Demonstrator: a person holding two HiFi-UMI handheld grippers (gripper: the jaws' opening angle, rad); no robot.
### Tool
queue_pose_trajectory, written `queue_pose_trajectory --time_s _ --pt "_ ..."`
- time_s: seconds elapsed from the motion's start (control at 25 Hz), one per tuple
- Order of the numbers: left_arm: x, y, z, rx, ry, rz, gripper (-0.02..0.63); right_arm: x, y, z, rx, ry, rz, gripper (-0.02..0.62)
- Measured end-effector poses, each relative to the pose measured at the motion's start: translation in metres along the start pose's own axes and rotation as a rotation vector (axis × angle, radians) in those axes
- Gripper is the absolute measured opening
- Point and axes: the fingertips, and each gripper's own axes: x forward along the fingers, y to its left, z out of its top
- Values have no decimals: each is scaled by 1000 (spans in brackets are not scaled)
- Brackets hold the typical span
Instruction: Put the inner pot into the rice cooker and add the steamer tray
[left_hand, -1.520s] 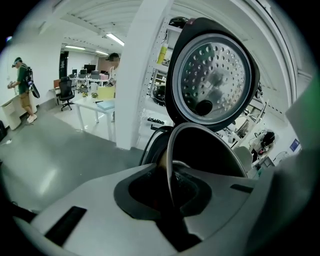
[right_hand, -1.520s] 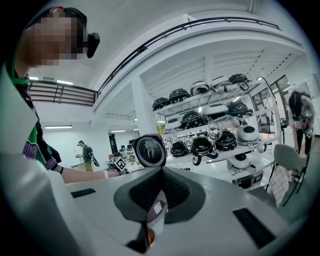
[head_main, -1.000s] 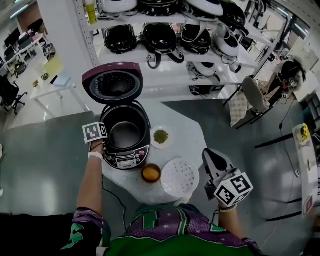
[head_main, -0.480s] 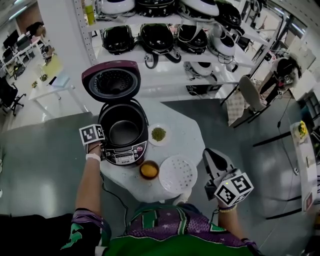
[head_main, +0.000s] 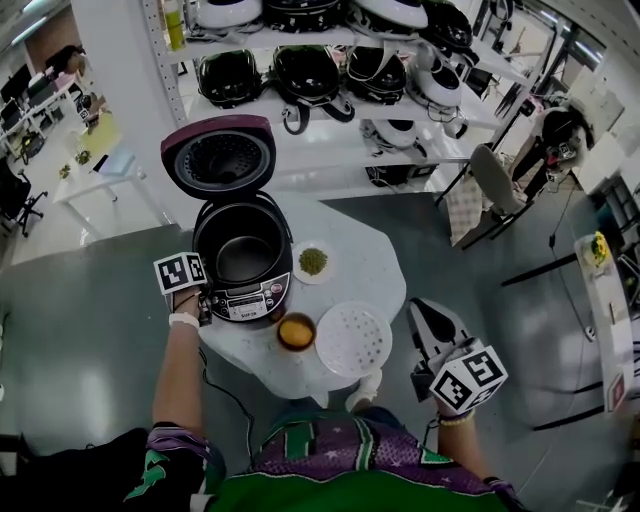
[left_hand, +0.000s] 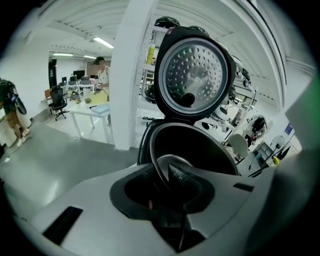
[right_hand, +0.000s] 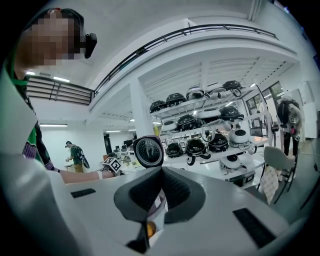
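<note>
The black rice cooker (head_main: 262, 296) stands on the white table with its maroon lid (head_main: 218, 155) raised. The dark inner pot (head_main: 243, 258) sits inside it. My left gripper (head_main: 203, 303) is at the cooker's front left. In the left gripper view its jaws (left_hand: 162, 172) are opening, and the pot's rim (left_hand: 156, 165) runs between them with a gap showing. The white perforated steamer tray (head_main: 352, 338) lies flat on the table's near right. My right gripper (head_main: 425, 312) hangs off the table's right side, shut and empty (right_hand: 161, 172).
A small bowl with something orange (head_main: 296, 330) sits between the cooker and the tray. A plate of green bits (head_main: 313, 261) lies right of the cooker. Shelves of other cookers (head_main: 330, 70) stand behind the table (head_main: 375, 275). A chair (head_main: 495, 180) stands at the right.
My left gripper has drawn back a little toward me along the cooker's front left. The view has shifted slightly, and the right gripper stays beside the table.
</note>
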Motion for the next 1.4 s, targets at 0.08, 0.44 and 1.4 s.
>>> queue_pose_trajectory --time_s 0.08,0.44,1.4 --pt "-3 -2 -4 36 5 11 109 -3 2 1 -4 2 -1 6" --pt "-43 0 -7 8 -83 -1 100 -10 20 3 -31 2 39 6" --pt "-306 -207 -102 123 -572 -140 87 -195 -11 28 -40 -156 133 6"
